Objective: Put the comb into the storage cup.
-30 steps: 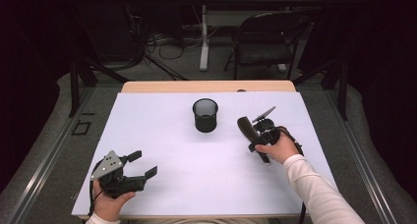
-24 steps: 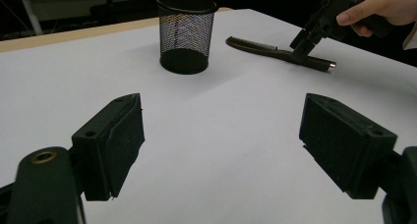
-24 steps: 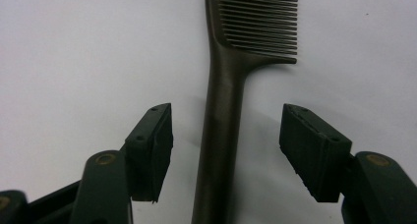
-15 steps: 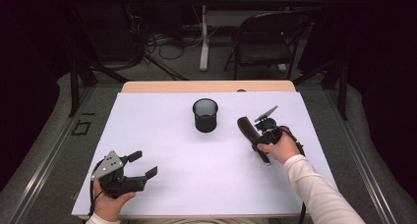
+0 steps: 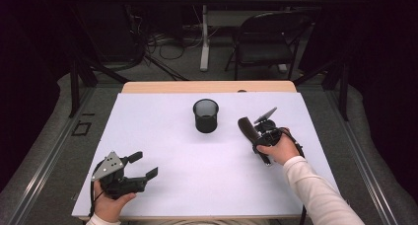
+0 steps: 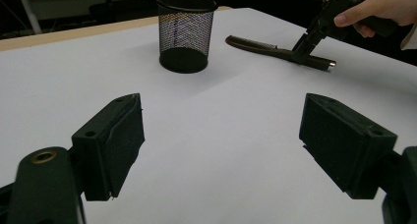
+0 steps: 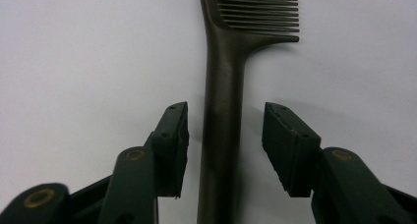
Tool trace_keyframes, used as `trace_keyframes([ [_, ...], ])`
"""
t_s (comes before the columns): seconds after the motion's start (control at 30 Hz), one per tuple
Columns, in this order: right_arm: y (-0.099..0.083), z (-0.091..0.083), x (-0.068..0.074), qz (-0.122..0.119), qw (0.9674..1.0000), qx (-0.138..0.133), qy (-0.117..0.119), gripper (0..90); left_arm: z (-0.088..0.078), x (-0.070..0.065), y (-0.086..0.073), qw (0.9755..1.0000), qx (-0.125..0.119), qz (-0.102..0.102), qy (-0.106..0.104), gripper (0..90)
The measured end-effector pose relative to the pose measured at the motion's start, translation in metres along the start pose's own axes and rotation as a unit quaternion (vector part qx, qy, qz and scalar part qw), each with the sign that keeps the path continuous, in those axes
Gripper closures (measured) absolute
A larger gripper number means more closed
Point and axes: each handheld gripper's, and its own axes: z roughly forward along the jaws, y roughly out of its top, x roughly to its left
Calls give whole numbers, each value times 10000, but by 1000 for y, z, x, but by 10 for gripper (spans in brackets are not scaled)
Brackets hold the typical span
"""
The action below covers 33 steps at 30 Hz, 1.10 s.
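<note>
With the right hand-held gripper (image 7: 223, 145) closing around but not yet pinching the dark plastic comb's (image 7: 223, 111) handle, just right of the black mesh cup (image 5: 205, 115), centre both pads on the handle before squeezing, while the left hand-held gripper (image 5: 143, 165) stays spread.

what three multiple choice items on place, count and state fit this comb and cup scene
1. Where does the comb lie?
A. in the cup
B. flat on the table, right of the cup
C. on the chair

2. How many cups stand on the table?
A. one
B. two
C. three

3. How does the right gripper stand to the comb?
A. far from it
B. holding it in the air
C. jaws either side of the handle, gaps showing

B: the high view shows it on the sheet beside the cup.
A: a single mesh cup.
C: the jaws have just been closing around the handle, pads not yet pressing.
</note>
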Motion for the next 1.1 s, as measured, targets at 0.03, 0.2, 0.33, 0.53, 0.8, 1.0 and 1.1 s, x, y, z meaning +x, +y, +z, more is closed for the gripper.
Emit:
trace_keyframes([
  [0.03, 0, 0, 0, -19, 10000, 35, -20, 547, 0, 0, 0, 10000, 4, 1, 2, 171],
  [0.2, 1, -1, -2, -126, 9997, 175, -112, 575, 0, 0, 0, 10000, 9, 1, 6, 172],
  [0.33, -1, 0, -2, -138, 9999, 74, -40, 609, 0, 0, 0, 10000, 6, -5, -3, 172],
  [0.53, -1, 1, -2, -93, 10000, 28, 13, 637, 0, 0, 0, 10000, 5, -1, 9, 172],
  [0.8, -2, 3, 0, -35, 9999, 77, 57, 669, 0, 0, 0, 10000, 18, 7, 10, 172],
  [1.0, -1, 2, -1, -80, 9999, 130, 57, 690, 0, 0, 0, 10000, 16, -2, 5, 172],
  [1.1, -1, 2, 0, -38, 9999, 137, 0, 709, 0, 0, 0, 10000, 19, 9, 3, 171],
])
